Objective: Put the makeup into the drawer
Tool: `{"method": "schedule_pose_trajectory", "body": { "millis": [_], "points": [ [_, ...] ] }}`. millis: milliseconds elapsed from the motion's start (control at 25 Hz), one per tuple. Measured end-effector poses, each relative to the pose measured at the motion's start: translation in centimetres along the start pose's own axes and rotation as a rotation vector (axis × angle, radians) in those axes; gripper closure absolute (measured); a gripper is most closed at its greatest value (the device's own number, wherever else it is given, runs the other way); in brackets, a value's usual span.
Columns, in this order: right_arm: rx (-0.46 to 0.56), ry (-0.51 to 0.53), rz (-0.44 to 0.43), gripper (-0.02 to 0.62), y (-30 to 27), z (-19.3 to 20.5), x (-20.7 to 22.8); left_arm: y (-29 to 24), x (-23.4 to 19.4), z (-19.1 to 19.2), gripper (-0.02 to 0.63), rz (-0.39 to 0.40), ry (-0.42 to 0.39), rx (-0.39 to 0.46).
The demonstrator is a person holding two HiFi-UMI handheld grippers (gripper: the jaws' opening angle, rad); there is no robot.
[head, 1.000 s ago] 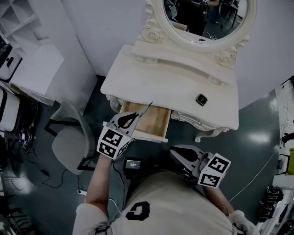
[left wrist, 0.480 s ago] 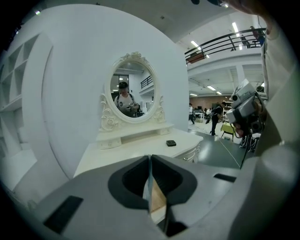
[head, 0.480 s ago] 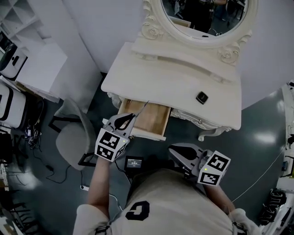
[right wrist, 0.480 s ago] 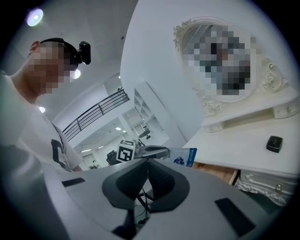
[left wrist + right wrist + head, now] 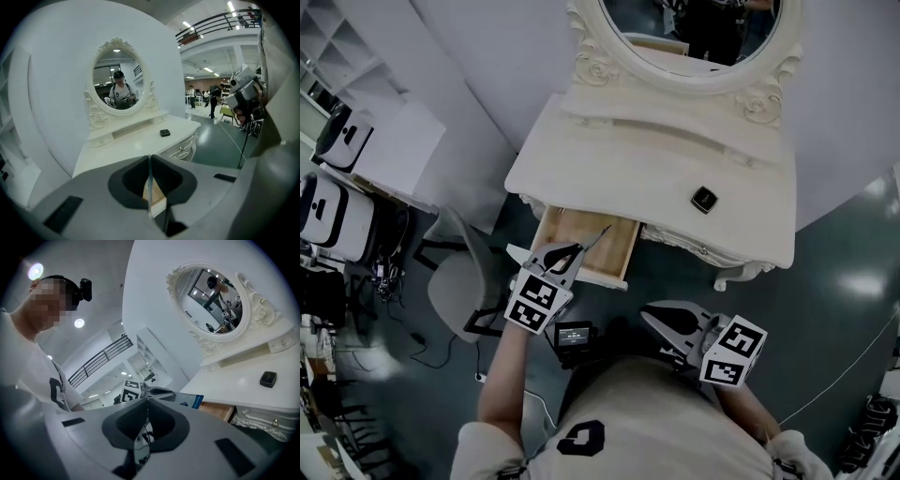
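Note:
A small black makeup compact [image 5: 704,199] [image 5: 164,133] [image 5: 268,378] lies on the white dressing table [image 5: 628,159], right of centre. Below the table's left front the wooden drawer [image 5: 581,251] [image 5: 218,410] stands pulled out. My left gripper [image 5: 579,248] [image 5: 150,157] is shut on a thin flat white packet with a blue end [image 5: 599,234] [image 5: 191,400], which pokes out over the drawer. My right gripper [image 5: 647,315] [image 5: 147,401] is shut with nothing in it. It hangs near my body, below and right of the drawer and well short of the compact.
An oval mirror [image 5: 694,37] in a carved frame backs the table. A grey chair [image 5: 450,286] stands left of the drawer. White cases and shelves [image 5: 337,150] line the far left, with cables on the dark floor. A small black device [image 5: 572,334] sits at the person's waist.
The head view has shifted, so the table sits slightly higher and to the left. Both grippers drifted a little; the left one tipped further down over the drawer with the packet still in it.

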State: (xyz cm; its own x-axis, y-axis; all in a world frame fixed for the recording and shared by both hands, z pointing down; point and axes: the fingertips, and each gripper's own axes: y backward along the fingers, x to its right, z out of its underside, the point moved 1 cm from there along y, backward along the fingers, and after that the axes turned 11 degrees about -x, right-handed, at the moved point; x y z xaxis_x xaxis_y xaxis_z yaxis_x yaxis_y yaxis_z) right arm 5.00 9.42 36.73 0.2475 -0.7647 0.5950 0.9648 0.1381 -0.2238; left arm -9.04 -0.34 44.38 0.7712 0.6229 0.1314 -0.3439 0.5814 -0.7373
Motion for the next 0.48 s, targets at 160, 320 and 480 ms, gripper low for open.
{"method": "schedule_pose_trajectory", "body": {
  "millis": [160, 320, 480],
  "points": [
    [0.015, -0.027, -0.021, 0.568, 0.7, 0.7, 0.5, -1.3, 1.2, -0.1, 0.537, 0.005, -0.068, -0.068],
    [0.023, -0.027, -0.009, 0.568, 1.0, 0.8, 1.0, -2.7, 1.1, 0.2, 0.537, 0.010, -0.116, -0.097],
    [0.023, -0.039, 0.039, 0.568, 0.7, 0.3, 2.1, -4.7, 0.0, 0.5, 0.538, 0.009, -0.178, -0.114]
  ]
}}
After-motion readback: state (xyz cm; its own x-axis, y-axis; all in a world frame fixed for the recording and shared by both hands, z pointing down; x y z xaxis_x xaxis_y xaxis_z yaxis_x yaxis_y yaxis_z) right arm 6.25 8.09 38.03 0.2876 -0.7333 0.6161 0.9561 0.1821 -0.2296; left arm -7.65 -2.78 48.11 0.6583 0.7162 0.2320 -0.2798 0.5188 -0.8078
